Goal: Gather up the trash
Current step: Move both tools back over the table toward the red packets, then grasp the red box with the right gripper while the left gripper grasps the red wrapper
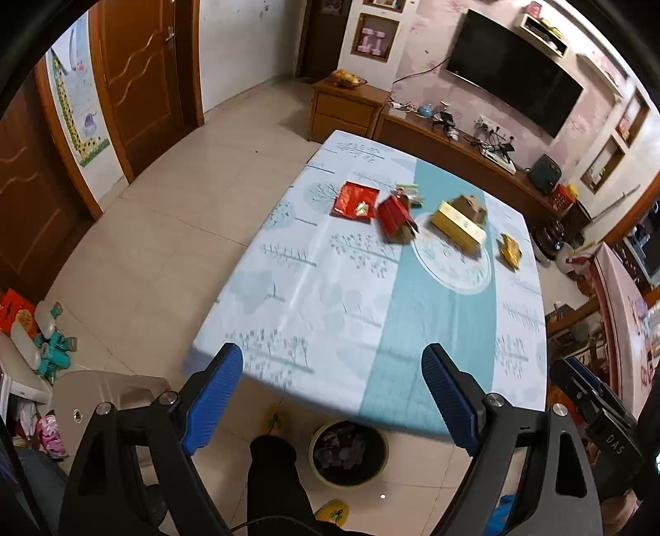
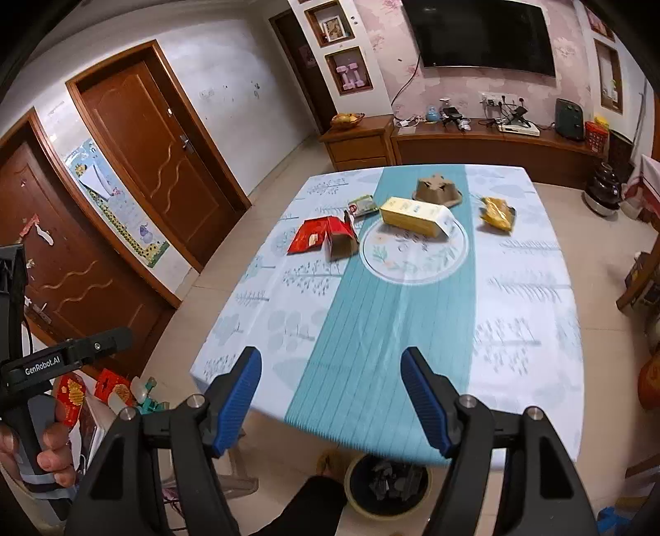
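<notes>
Trash lies at the far end of the table (image 1: 330, 297): a flat red wrapper (image 1: 355, 201), a red carton (image 1: 394, 216), a yellow box (image 1: 458, 226), a brown paper tray (image 1: 470, 205), a yellow wrapper (image 1: 509, 249) and a small green packet (image 1: 410, 191). They also show in the right wrist view: red wrapper (image 2: 307, 239), red carton (image 2: 340, 237), yellow box (image 2: 416, 215), brown tray (image 2: 437, 189), yellow wrapper (image 2: 497, 214). A bin (image 1: 348, 453) with dark trash stands on the floor under the near table edge, also seen in the right wrist view (image 2: 387, 482). My left gripper (image 1: 332, 363) and right gripper (image 2: 332, 363) are open and empty above the near edge.
A beige chair (image 1: 103, 391) and boxes with toys stand at the left. Wooden doors (image 2: 156, 152) line the left wall. A TV (image 2: 478, 35) hangs over a low cabinet (image 2: 486, 144) behind the table. The person's leg (image 1: 276, 474) is beside the bin.
</notes>
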A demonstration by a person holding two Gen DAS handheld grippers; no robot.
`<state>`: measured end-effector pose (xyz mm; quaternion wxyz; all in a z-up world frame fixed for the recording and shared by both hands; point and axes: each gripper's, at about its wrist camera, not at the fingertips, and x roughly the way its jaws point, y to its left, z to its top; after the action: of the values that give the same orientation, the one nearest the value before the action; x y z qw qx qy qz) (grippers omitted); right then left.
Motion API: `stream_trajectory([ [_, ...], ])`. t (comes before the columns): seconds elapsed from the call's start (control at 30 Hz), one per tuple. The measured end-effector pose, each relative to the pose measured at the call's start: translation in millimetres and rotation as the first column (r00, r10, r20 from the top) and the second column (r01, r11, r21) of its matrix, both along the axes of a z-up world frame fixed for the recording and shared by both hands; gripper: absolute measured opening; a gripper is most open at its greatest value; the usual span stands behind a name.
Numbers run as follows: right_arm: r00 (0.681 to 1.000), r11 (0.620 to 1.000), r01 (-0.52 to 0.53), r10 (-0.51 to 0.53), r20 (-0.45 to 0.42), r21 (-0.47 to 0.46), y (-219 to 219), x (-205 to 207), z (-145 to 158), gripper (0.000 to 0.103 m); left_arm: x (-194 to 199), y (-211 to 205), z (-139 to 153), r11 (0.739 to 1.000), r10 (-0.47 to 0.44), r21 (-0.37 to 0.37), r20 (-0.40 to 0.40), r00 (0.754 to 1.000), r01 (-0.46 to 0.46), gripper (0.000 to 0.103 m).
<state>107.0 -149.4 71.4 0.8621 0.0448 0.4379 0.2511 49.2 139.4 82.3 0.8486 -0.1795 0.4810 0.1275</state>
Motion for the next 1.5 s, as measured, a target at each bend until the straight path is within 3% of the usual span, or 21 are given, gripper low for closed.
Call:
stream_trajectory([
  [0.23,1.0,0.998,0.014,-0.015,-0.015,-0.061,58.6,76.1,-19.1,0.07,108.0,55.1,-45.2,0.998,-0.068,-0.007,-0.07,0.995,0.068,0.087],
  [0.5,0.989,0.988,0.057,-0.075,-0.129,-0.14,142.7,187.3,-72.8,0.07,222.8,103.6,-98.7,0.98,-0.198,-0.053,-0.164,0.966,0.192,0.087],
  [0.67,0.982,0.976,0.074,-0.107,-0.156,-0.205,177.0,249.6,-111.2,0.07,286.1,114.2,-133.1,0.961,-0.275,-0.088,-0.21,0.938,0.262,0.087],
  [0.87,0.971,0.958,0.069,-0.129,-0.203,-0.279,193.1,302.7,-150.4,0.07,333.5,110.7,-162.9,0.943,-0.326,-0.147,-0.235,0.916,0.298,0.087],
  [1.03,0.955,0.964,0.055,-0.127,-0.269,-0.26,190.2,322.1,-176.0,0.07,367.5,102.2,-180.8,0.928,-0.36,-0.193,-0.248,0.899,0.319,0.087],
  [1.13,0.951,0.971,0.039,-0.108,-0.289,-0.237,189.2,320.8,-179.8,0.047,382.9,94.3,-188.9,0.918,-0.385,-0.206,-0.258,0.886,0.339,0.087],
  [1.27,0.948,0.97,0.045,-0.117,-0.296,-0.237,185.9,315.8,-176.9,0.044,400.4,79.8,-202.0,0.908,-0.411,-0.209,-0.28,0.867,0.363,0.087],
  [1.5,0.927,0.966,0.156,-0.215,-0.309,-0.205,158.1,303.3,-177.3,0.044,418.4,55.3,-222.0,0.902,-0.43,-0.202,-0.328,0.841,0.383,0.087],
])
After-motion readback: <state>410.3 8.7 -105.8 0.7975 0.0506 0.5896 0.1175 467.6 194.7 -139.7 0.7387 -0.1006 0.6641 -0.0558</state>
